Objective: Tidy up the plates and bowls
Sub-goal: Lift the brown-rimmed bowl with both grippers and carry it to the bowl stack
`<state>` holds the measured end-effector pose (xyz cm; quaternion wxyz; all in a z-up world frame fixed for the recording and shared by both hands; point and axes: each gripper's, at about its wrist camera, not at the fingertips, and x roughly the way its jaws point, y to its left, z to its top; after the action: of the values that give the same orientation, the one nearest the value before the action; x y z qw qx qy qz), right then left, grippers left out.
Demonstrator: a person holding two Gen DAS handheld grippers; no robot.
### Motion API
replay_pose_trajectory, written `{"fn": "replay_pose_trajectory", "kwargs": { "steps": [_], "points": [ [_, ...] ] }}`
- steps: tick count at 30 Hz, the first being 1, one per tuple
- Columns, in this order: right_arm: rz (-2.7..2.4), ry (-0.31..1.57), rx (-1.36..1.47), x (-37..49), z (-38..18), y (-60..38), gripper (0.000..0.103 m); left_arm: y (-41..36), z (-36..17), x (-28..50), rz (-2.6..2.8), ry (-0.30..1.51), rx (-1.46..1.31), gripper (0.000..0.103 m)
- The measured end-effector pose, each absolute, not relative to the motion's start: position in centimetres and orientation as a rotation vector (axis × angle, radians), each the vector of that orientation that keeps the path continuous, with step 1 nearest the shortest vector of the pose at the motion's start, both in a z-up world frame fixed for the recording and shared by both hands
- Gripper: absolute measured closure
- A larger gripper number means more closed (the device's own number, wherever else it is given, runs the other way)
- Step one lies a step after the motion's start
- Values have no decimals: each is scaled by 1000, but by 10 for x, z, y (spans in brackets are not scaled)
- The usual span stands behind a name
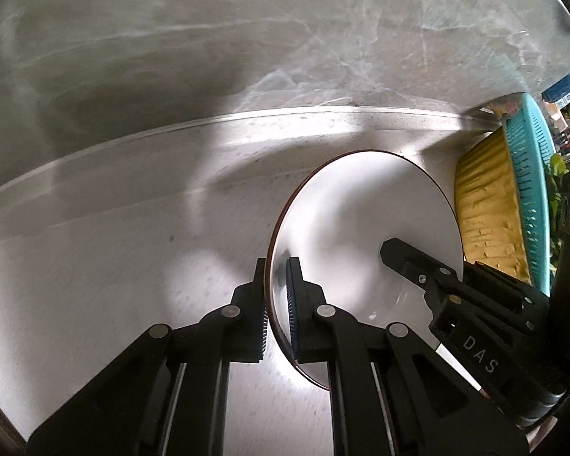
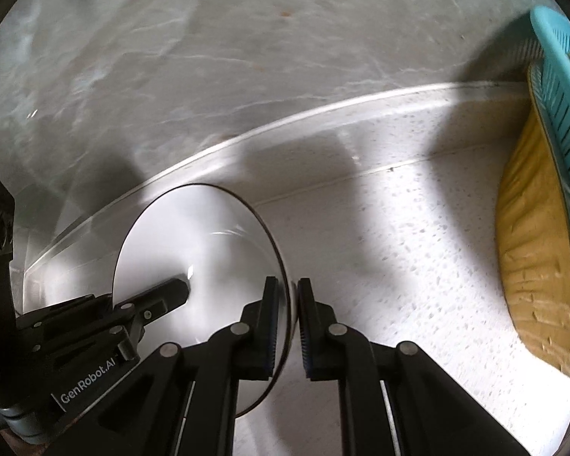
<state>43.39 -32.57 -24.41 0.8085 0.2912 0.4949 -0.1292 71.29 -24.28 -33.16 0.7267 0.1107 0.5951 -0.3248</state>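
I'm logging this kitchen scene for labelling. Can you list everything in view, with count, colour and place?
Round white bowl with dark rim: one, white, held above the counter at opposite rims.
Ribbed yellow basin: one, yellow, right edge, tilted.
Turquoise slotted plastic basket: one, turquoise, nested in the yellow basin.
Speckled pale counter: one, whitish.
Grey marbled wall: one, grey, behind the counter.
Left tongs: black, shut on the bowl's left rim.
Right tongs: black, shut on the bowl's right rim.

"DAS" on right gripper [image 1: 383, 252]; "GenRobot.AI" on left gripper [image 2: 186, 285]
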Motion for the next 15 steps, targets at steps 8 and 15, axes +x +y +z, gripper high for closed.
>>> {"fn": "replay_pose_trajectory", "kwargs": {
  "steps": [8,15],
  "points": [
    [-195,1041,576,420,-215,-284,91,-197,-302,689,-681,1281,207,96],
    [-107,1035,532,413,-195,-254,91,-141,-273,665,-632,1262,160,96]
  ]
}}
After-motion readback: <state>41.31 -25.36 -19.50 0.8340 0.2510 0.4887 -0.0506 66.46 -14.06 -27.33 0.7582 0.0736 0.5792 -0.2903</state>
